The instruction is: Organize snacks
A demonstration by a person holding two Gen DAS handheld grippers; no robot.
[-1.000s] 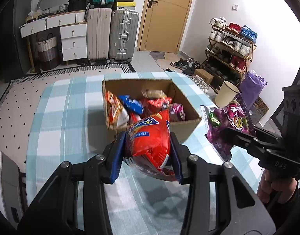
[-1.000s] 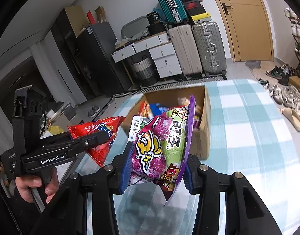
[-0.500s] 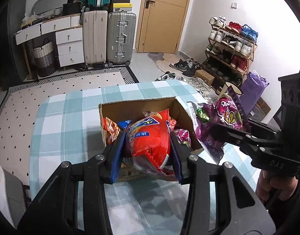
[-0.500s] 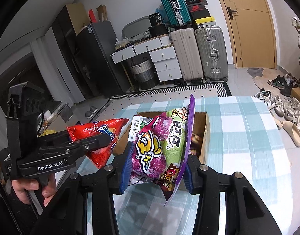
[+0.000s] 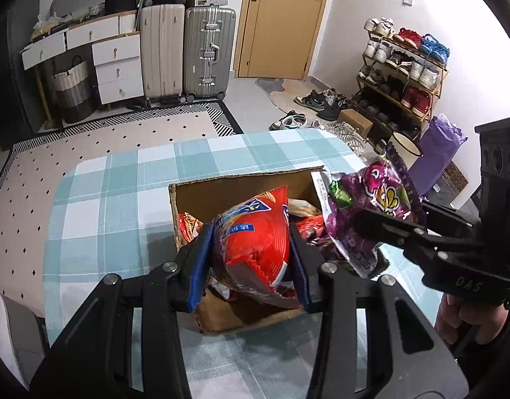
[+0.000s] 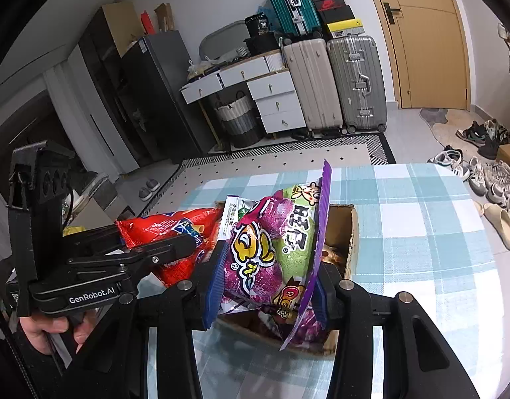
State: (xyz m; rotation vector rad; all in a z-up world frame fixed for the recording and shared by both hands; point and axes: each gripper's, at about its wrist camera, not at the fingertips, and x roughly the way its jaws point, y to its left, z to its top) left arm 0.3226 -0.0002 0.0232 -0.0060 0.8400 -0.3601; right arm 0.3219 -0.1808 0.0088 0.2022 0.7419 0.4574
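The left gripper [image 5: 250,259], its 2 blue-padded jaws closed on a puffed red foil snack bag [image 5: 255,232], holds that bag directly above the open brown cardboard box [image 5: 221,189]. The right gripper [image 6: 266,282], clamped on a purple-and-green foil snack bag [image 6: 271,242], holds it above the same box, just beside the red bag. More snack packets [image 5: 188,222] lie inside the box, which rests on the teal-and-white checked tablecloth [image 5: 122,199].
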